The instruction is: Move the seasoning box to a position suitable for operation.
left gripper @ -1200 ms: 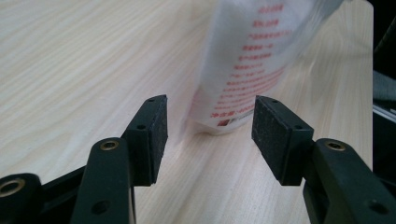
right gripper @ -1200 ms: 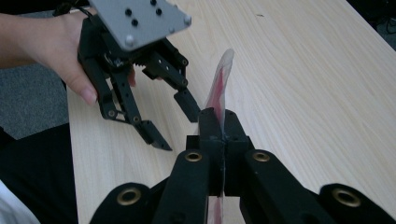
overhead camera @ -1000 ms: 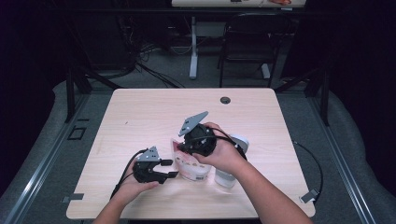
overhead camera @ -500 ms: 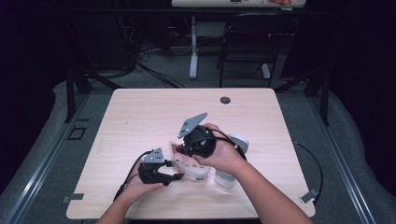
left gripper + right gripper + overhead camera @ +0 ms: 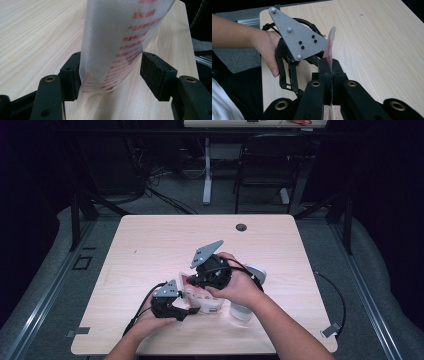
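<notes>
The person holds a thin white bag (image 5: 202,297) with red print between the two tools, over the near middle of the desk (image 5: 150,240).

The right tool (image 5: 329,75) is clenched on the bag. In the right gripper view its two black jaws stand pressed together, and the edge of the bag rises from between them as a narrow strip with a red tint. In the high view this tool (image 5: 192,281) is in the right hand (image 5: 240,287), with the grey plate on top tilted up, and its tips point to the person's left, at the upper part of the bag.

The left tool (image 5: 111,72) is released. In the left gripper view the bag (image 5: 120,42) hangs between the jaws: the left pad touches or nearly touches the bag's side, while the right pad (image 5: 152,72) stands apart from it, and light wood shows in the gap. The lower edge of the bag is just above the desk there. In the high view the left tool (image 5: 186,310) is in the left hand (image 5: 150,322), at the lower left end of the bag, with its cable looping out to the left.

A white cylinder (image 5: 245,292) lies on the desk just behind the right hand, partly hidden by it. A small dark round piece (image 5: 241,227) sits in the far edge of the desk, well apart from the hands.
</notes>
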The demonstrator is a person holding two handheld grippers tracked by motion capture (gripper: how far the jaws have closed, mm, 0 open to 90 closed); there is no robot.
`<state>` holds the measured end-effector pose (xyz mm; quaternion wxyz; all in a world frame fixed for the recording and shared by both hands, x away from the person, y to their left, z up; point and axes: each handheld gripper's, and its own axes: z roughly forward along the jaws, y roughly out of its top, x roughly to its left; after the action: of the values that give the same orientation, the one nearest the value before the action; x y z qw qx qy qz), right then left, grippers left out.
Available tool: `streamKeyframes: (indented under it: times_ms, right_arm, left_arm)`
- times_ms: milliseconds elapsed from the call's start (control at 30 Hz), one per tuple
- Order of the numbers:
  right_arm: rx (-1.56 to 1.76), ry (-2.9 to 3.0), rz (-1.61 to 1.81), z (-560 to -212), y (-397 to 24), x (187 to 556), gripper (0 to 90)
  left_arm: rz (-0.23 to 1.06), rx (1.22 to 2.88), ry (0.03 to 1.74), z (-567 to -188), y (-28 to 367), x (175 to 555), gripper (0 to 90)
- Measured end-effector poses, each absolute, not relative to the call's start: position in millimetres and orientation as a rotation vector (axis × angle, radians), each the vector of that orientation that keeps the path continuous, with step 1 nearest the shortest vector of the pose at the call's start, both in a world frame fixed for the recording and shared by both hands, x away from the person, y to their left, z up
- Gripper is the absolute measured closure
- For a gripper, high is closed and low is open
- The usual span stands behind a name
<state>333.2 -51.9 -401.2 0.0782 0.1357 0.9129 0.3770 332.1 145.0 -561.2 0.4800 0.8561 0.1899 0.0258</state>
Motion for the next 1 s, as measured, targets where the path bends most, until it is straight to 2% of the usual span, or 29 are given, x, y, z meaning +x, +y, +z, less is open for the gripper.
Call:
streamKeyframes:
  times_ms: [133,300,500,1000]
  right_arm:
    - [0.389,2.733,1.122,-402.2,-50.7,332.4,90.0]
    - [0.4,2.725,1.123,-402.8,-52.0,333.3,90.0]
    - [0.414,2.723,1.136,-403.1,-54.6,333.9,90.0]
    - [0.414,2.714,1.148,-400.6,-60.5,332.6,90.0]
  left_arm:
    - [0.071,2.099,0.465,-561.4,143.9,331.8,38.0]
    - [0.097,2.126,0.442,-560.0,144.4,329.7,51.2]
    - [0.105,2.155,0.425,-556.7,144.4,327.2,57.3]
    - [0.099,2.214,0.411,-544.4,148.5,322.7,63.0]
